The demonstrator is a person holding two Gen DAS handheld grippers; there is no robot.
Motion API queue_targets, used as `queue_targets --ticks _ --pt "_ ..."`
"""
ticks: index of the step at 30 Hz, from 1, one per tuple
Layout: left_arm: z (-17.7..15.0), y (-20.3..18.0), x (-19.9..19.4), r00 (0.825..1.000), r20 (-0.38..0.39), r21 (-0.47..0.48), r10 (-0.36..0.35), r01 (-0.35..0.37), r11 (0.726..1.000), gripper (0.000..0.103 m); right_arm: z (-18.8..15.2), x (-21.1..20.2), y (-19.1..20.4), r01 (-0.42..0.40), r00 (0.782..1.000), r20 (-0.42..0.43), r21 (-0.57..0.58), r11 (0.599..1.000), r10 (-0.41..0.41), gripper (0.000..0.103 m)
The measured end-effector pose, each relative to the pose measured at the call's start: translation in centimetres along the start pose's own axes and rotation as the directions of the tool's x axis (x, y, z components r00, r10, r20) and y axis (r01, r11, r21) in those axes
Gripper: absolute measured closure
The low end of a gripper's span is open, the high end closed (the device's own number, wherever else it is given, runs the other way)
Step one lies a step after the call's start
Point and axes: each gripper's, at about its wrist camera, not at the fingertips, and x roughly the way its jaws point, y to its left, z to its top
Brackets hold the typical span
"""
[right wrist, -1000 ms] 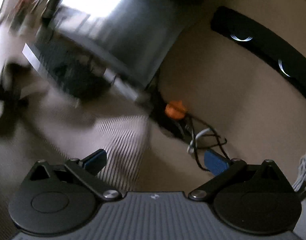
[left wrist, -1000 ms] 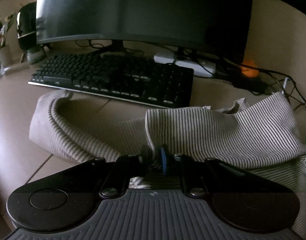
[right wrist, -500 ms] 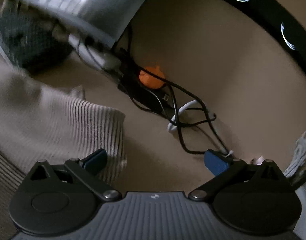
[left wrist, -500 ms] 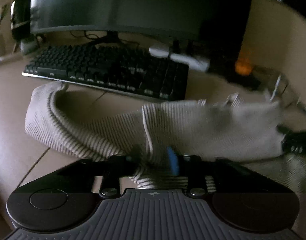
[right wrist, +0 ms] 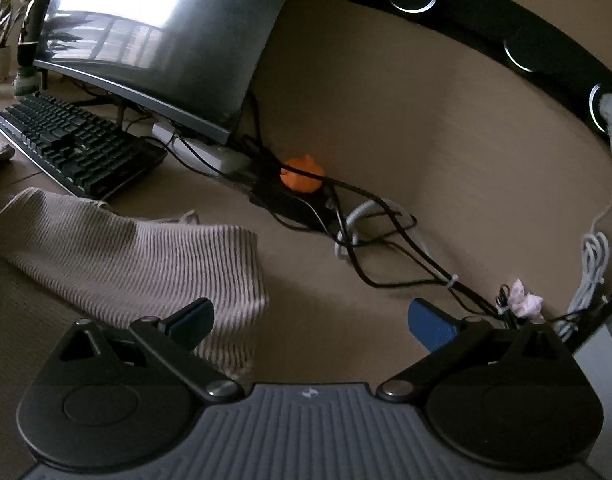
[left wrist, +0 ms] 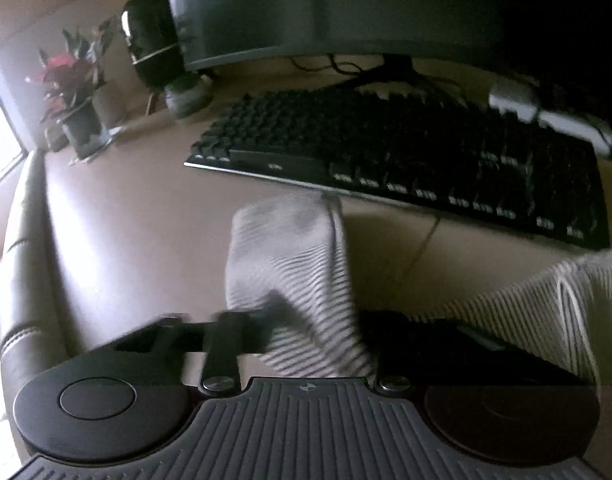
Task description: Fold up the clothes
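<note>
A beige ribbed knit garment (left wrist: pixel 293 276) lies on the brown desk; in the left wrist view one end hangs bunched between my left gripper's fingers, and more of it lies at the right (left wrist: pixel 546 300). My left gripper (left wrist: pixel 318 340) is shut on that bunched end and holds it lifted; the view is blurred. In the right wrist view the garment (right wrist: pixel 117 256) lies folded flat at the left. My right gripper (right wrist: pixel 310 320) is open and empty, its left finger (right wrist: pixel 193 316) above the garment's right edge.
A black keyboard (left wrist: pixel 406 152) and a curved monitor (right wrist: pixel 157 40) stand behind the garment. A tangle of cables (right wrist: pixel 366 236) and an orange object (right wrist: pixel 301 174) lie to the right. A potted plant (left wrist: pixel 73 92) stands at the far left. The desk's padded edge (left wrist: pixel 21 260) runs along the left.
My left gripper has swung left and lifted the garment's end with it. My right gripper has steadied, open, above the garment's right edge.
</note>
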Motion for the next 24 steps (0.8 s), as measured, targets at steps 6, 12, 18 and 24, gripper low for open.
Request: queue_targets --ticks 6,12,18,24 --pt "3.8 -4.4 -10.9 0.888 0.313 0.029 -0.336 0.345 0.938 0.092 -1.6 -0.3 -0.8 -0.149 0.985 -0.069 0.144 0.978 0.16 0.0" --pt "-0.2 -13.5 -12.8 0.766 0.143 0.301 -0.626 0.569 0.765 0.033 -3.2 -0.6 -1.6 -0.294 0.933 -0.114 0.306 0.906 0.341 0.0" --pt "-4.0 -14.8 -10.2 0.809 -0.013 0.32 -0.587 0.56 0.764 0.022 -5.1 -0.7 -1.7 -0.409 0.854 -0.115 0.455 0.791 0.507 0.0" --pt "-5.3 -14.6 -8.9 0.847 -0.043 0.356 -0.531 0.509 0.784 0.017 -6.0 0.8 -0.8 -0.485 0.777 -0.096 0.538 0.689 0.622 0.0"
